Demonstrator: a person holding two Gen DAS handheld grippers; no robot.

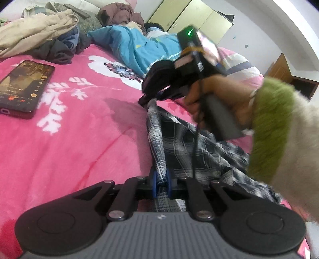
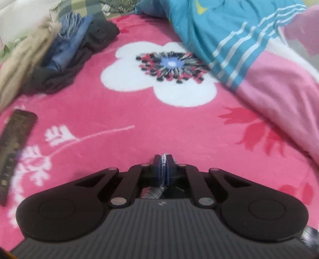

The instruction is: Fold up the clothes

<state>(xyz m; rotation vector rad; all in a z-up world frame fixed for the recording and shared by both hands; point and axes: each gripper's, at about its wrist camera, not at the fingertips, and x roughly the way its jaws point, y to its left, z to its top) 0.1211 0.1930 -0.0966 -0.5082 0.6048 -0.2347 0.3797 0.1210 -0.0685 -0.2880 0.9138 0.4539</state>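
The left gripper (image 1: 161,184) pinches the plaid shirt (image 1: 199,147) near its edge. The right gripper (image 2: 163,171) clamps the same shirt farther along, over the pink blanket (image 1: 79,139).

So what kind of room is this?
Most likely a bedroom at home. A pink flowered blanket covers a bed, someone lies under a blue quilt at the far side, and loose clothes are piled nearby, with pale wardrobe doors behind.
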